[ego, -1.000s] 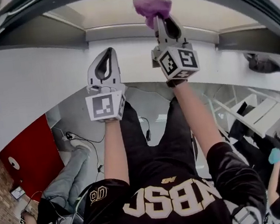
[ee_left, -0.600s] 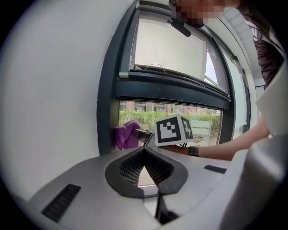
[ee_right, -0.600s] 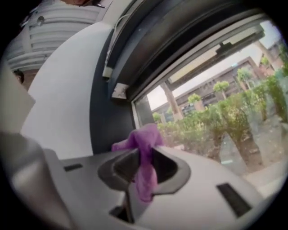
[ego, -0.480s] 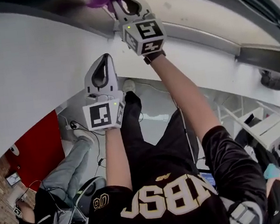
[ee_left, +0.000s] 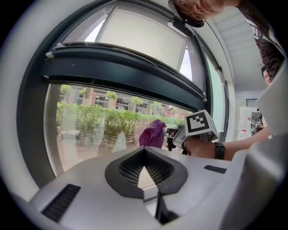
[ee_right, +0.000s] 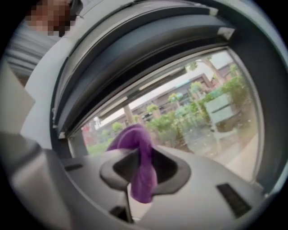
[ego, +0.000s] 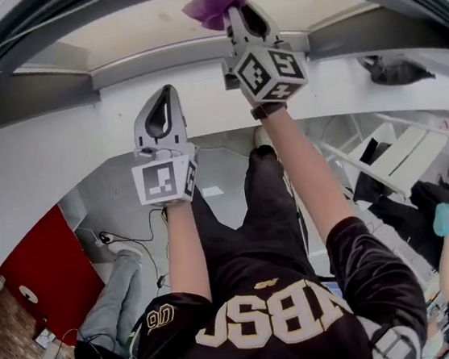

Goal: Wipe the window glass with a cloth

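While right gripper (ee_right: pixel 142 153) pinches cloth (ee_right: pixel 134 136), left gripper (ee_left: pixel 145 152) sits closed.

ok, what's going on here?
A person is wiping the window glass with a purple cloth. The right gripper has its jaws shut on the cloth and holds it up at the pane. The left gripper is empty, jaws together, held lower and short of the glass.
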{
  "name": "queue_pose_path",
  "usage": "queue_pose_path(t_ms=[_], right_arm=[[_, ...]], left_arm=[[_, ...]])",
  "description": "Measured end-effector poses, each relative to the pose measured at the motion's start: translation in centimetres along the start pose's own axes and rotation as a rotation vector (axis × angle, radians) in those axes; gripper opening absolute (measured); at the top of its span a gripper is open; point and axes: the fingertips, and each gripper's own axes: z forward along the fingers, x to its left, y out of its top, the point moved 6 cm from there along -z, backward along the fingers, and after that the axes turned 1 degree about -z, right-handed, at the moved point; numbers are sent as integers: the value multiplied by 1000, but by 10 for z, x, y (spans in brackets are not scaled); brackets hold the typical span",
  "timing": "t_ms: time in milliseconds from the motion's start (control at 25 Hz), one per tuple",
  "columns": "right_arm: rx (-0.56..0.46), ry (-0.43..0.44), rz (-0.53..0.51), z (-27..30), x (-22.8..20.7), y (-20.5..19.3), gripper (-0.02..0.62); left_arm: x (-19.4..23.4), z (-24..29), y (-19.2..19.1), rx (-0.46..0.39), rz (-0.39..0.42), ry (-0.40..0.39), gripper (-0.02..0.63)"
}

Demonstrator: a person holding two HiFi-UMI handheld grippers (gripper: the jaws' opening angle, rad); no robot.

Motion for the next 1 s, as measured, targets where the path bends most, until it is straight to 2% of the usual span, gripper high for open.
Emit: queue_pose_path(t_ms=[200, 280, 360, 440, 560, 640, 800, 1000], right_arm=[[-91, -371, 123, -72, -166, 42, 86], [-117, -487, 148, -90, -213, 53, 86], [-130, -532, 139, -100, -236, 62, 86], [-133, -528, 129, -104, -239, 67, 86], [-108, -477, 126, -97, -217, 58, 86], [-70, -402, 113, -84, -178, 40, 86], [45, -129, 64, -36, -52, -13, 86], [174, 204, 19, 29, 122, -90, 86]], left_arm=[[-88, 44, -15, -4, -10, -106, 18], [-110, 54, -17, -9, -4, -137, 18], [-124, 59, -16, -14, 3, -149, 18], [-131, 59, -13, -9, 9, -140, 18], [-120, 51, -8, 4, 17, -103, 18], [-97, 40, -2, -2, 24, -79, 18], [-22, 4, 5, -11, 50, 5, 18], [90, -53, 13, 6, 59, 152, 18]])
